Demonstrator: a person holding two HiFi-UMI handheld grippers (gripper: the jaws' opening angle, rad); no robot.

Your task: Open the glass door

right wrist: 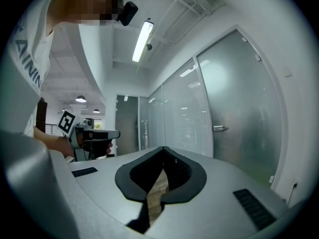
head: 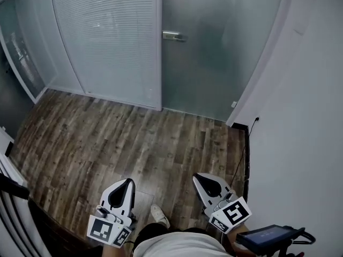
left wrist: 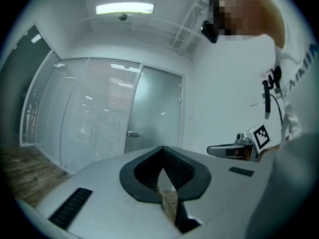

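The frosted glass door (head: pixel 220 47) stands closed at the far side of the wooden floor, its metal lever handle (head: pixel 173 35) near its left edge. Both grippers are held low and close to the person's body, far short of the door. My left gripper (head: pixel 128 181) and my right gripper (head: pixel 199 176) point toward it, each with jaws together and nothing between them. In the left gripper view the door (left wrist: pixel 154 113) and handle (left wrist: pixel 132 134) lie straight ahead past the gripper (left wrist: pixel 162 149). From the right gripper (right wrist: pixel 162 149) the handle (right wrist: pixel 220 129) shows to the right.
A glass partition with blinds (head: pixel 107 42) adjoins the door on the left. A white wall (head: pixel 305 116) runs along the right, with a socket and cable (head: pixel 256 119) low down. A dark device (head: pixel 268 234) sits at bottom right. The person's shoe (head: pixel 159 214) is between the grippers.
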